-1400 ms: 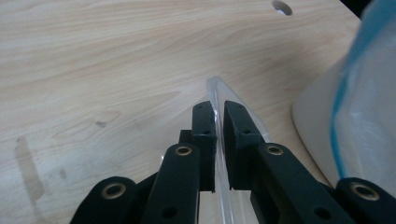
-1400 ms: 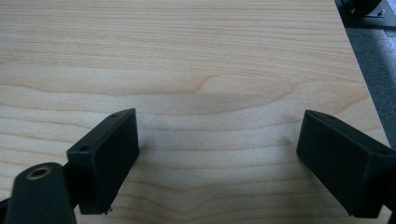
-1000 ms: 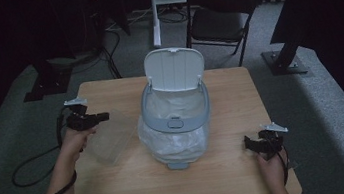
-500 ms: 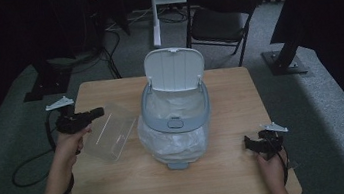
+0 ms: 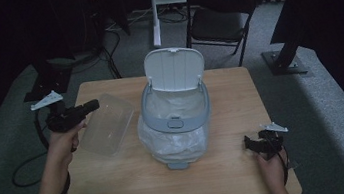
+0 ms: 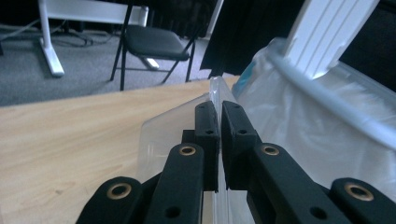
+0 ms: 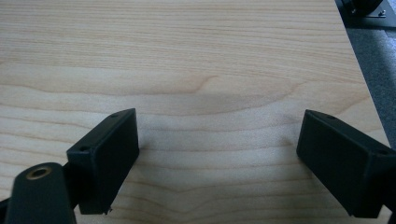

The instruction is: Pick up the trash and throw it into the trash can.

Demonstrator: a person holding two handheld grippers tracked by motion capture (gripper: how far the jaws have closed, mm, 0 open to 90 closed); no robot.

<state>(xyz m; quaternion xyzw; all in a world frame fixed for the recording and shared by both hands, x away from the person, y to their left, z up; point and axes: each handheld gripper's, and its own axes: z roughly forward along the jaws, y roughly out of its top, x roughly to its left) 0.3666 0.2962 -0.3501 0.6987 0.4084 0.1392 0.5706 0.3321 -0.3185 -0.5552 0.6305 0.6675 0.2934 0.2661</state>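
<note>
My left gripper is shut on the thin wall of a clear plastic container. The container hangs tilted above the left part of the wooden table, close beside a grey bin. The bin's white lid stands open and a white plastic bag lines it. My right gripper rests low at the table's front right, open, with only bare wood between its jaws.
A black folding chair and a white stand leg stand on the grey floor behind the table. A black cable trails off the table's left side. Dark equipment bases sit at the far left and far right.
My left gripper has risen and drifted left, lifting the clear container off the table and tilting it. The right gripper has stayed in place.
</note>
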